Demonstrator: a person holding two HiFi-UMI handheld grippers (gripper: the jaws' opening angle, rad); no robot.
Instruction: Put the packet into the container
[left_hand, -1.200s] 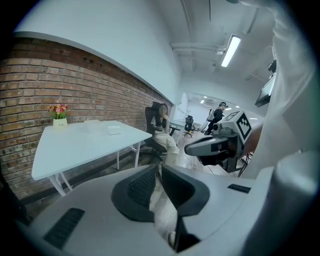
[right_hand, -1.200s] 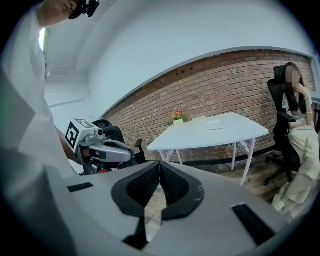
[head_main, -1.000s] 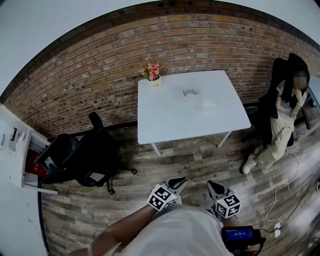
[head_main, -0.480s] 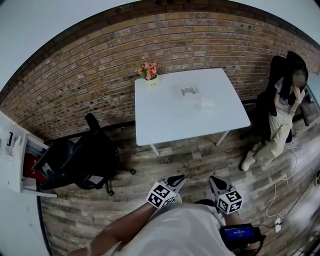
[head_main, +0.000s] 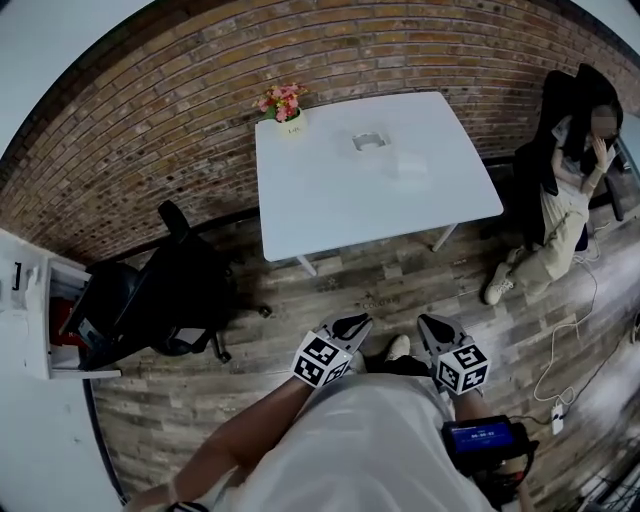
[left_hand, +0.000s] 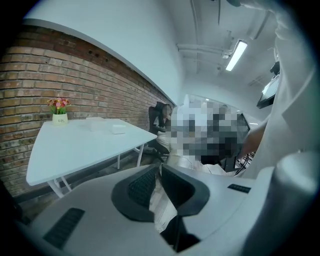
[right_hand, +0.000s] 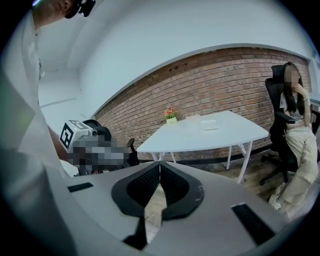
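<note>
The packet (head_main: 411, 164) was a small, flat, pale rectangle, almost the same white as the bench (head_main: 330, 205) it lay on; it rested toward the far right part of the top, near the container (head_main: 370, 141) but not touching it; the container was a small, low, clear-looking box, its inside too small to make out; a pot of pink flowers (head_main: 283, 103) stood at the bench's far left corner, by the brick wall (head_main: 150, 130).

Both tools were held low and close to the person's body, over the wooden floor (head_main: 400, 290) and well apart from the bench; the left hand-held gripper (head_main: 349, 323) had its jaws together, dark ribbed pads meeting at the tips, with nothing between them; the right hand-held gripper (head_main: 432, 325) was likewise closed tip to tip and empty, touching nothing.

A seated person (head_main: 565, 200) was to the right of the bench; a black office chair (head_main: 165, 300) stood to its left.
</note>
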